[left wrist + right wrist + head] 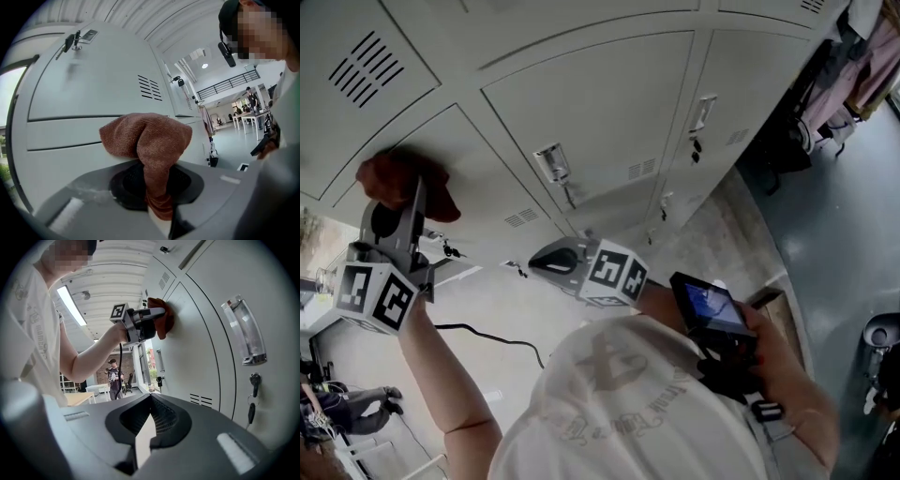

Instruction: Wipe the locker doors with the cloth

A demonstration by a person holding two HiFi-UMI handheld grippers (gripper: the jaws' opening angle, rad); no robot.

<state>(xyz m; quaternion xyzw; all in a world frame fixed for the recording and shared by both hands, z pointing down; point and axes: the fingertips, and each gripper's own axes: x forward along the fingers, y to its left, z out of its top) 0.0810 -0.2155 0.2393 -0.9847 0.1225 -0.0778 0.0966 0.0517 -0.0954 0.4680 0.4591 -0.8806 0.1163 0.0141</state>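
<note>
A reddish-brown cloth (401,181) is pressed against a pale grey locker door (609,112), high on the left. My left gripper (401,199) is shut on the cloth (151,138), which bunches over the jaws and touches the locker door (93,84). My right gripper (536,262) hangs lower, in front of the lockers, shut with nothing in it. In the right gripper view the jaws (147,420) meet, and beyond them the left gripper (140,324) holds the cloth (162,317) on the door (197,343).
Each door has a lock plate with hanging keys (252,397), a clear handle (245,331) and vent slots (150,87). Clothes (853,66) hang at the row's far end. A black cable (487,334) trails on the floor. A person (114,378) stands by tables in the background.
</note>
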